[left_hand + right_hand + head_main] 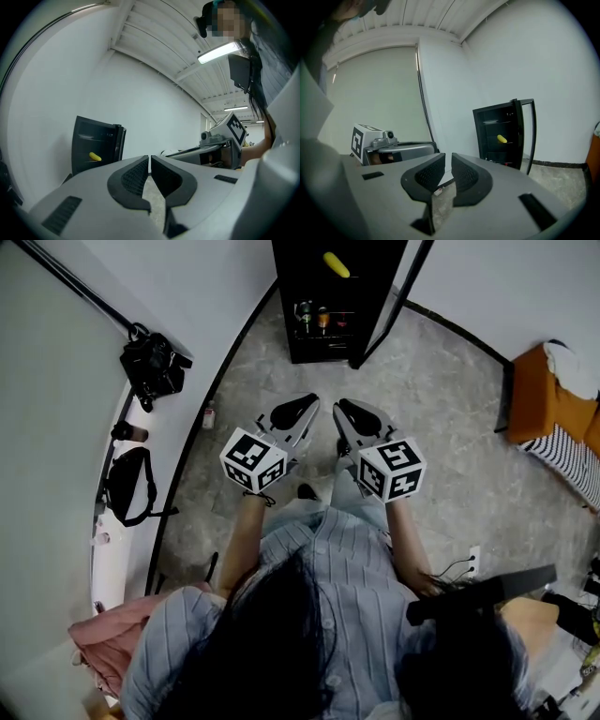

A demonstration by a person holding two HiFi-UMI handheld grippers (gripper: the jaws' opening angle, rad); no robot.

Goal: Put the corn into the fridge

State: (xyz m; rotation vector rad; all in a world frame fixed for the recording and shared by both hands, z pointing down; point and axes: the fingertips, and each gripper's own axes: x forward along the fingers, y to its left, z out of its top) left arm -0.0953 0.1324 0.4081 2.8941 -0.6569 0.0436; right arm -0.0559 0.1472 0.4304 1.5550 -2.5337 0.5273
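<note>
I hold the left gripper (302, 411) and the right gripper (350, 412) side by side over the grey speckled floor (431, 399), and both point at the small black fridge (285, 298). The left gripper's fingers (137, 174) are together with nothing between them. The right gripper's fingers (465, 176) are almost together too, with only a thin slit, and they hold nothing. The yellow corn cob (336, 264) lies on a shelf inside the fridge, well apart from both grippers. I can see it in the left gripper view (95, 156) and the right gripper view (502, 138) as well. The fridge's glass door (391, 304) stands wide open. Some small bottles (314, 319) stand on a lower shelf under the corn.
</note>
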